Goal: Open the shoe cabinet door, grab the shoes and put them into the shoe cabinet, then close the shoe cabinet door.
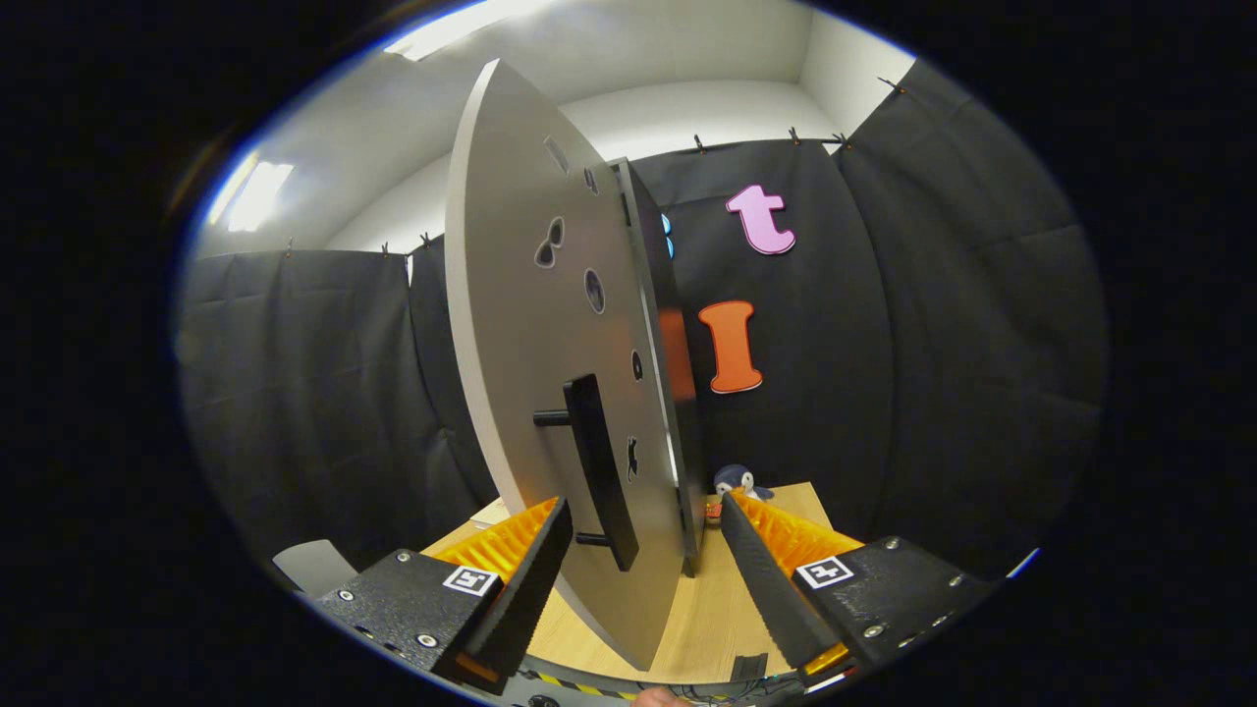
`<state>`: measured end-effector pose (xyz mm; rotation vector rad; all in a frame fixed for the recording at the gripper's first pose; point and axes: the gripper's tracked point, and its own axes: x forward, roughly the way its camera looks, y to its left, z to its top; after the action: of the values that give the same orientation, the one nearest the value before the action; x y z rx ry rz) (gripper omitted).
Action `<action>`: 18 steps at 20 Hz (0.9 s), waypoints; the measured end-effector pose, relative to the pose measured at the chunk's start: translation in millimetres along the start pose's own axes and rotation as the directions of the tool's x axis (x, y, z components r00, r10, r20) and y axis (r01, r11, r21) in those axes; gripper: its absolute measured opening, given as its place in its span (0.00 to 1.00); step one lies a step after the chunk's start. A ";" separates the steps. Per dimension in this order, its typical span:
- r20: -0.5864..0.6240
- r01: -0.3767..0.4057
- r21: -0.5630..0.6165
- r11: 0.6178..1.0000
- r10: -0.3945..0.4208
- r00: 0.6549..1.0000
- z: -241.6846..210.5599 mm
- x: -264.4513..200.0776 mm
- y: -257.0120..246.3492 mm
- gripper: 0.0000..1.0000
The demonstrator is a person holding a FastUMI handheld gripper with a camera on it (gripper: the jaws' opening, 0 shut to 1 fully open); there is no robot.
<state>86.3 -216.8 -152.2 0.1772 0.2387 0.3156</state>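
A white shoe cabinet door (pixel 535 324) stands swung out, edge toward me, on a wooden table (pixel 707 619). Its front face has small dark cut-out shapes and a black bar handle (pixel 599 471). The cabinet body (pixel 656 324) shows as a thin slab just behind the door. My gripper (pixel 643 511) is open, its fingers straddling the lower part of the door and the handle, neither finger pressing on them. The door's lower edge lies between the fingers.
A small stuffed penguin toy (pixel 738 481) sits on the table beyond the right finger, next to the cabinet's foot. Black cloth walls close in the booth all round. A grey object (pixel 314 565) pokes out beside the left finger.
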 end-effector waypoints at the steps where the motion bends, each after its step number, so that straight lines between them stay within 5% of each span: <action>1: -0.005 -0.009 0.001 1.000 0.009 1.000 -1.7 4.5 5.9 0.95; 18: -0.058 0.057 -0.034 0.998 -0.059 0.997 -17.5 73.3 154.9 0.91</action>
<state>105.3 -45.7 -151.5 0.1290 0.2960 0.2672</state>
